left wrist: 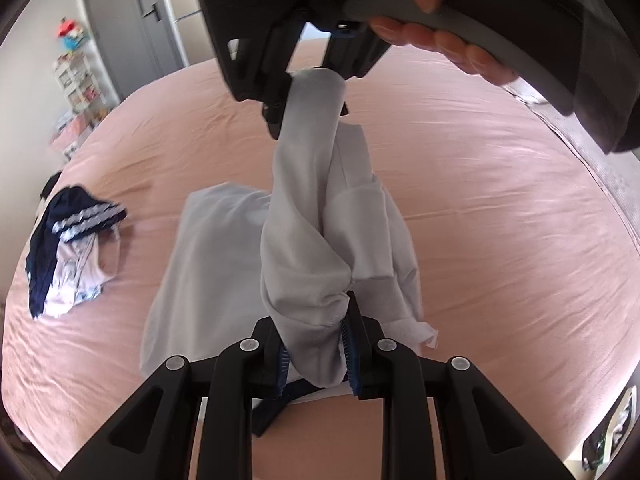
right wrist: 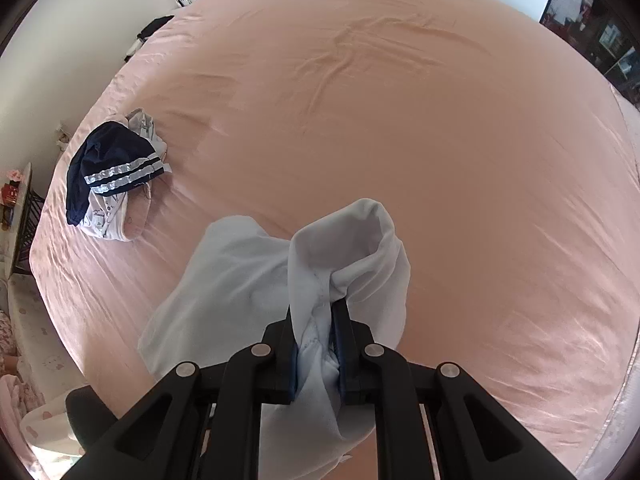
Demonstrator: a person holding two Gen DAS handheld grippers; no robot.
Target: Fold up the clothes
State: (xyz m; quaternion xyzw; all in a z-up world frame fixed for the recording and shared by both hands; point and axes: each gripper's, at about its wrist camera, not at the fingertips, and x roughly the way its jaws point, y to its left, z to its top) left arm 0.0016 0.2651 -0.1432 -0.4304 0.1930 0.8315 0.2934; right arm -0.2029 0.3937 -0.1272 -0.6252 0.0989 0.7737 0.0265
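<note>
Bedsheet [right wrist: 400, 120] in pale pink covers a wide bed and carries everything in view. A light grey garment [left wrist: 304, 240] hangs bunched and lifted between two hand-held grippers, its lower part still draped on the sheet near the bed's near edge. The left gripper [left wrist: 316, 344] has its jaws clamped on a gathered fold of that garment. The right gripper [right wrist: 316, 344] likewise pinches a hemmed edge of the same grey fabric between its blue-lined fingers [right wrist: 344, 360]; in the left wrist view it appears from above, held by a person's hand [left wrist: 432, 40], with the cloth trailing down from it. Well apart, toward the bed's left edge, lies a crumpled pile of clothes [right wrist: 116, 176]: a navy piece with white stripes on top of a white printed one.
</note>
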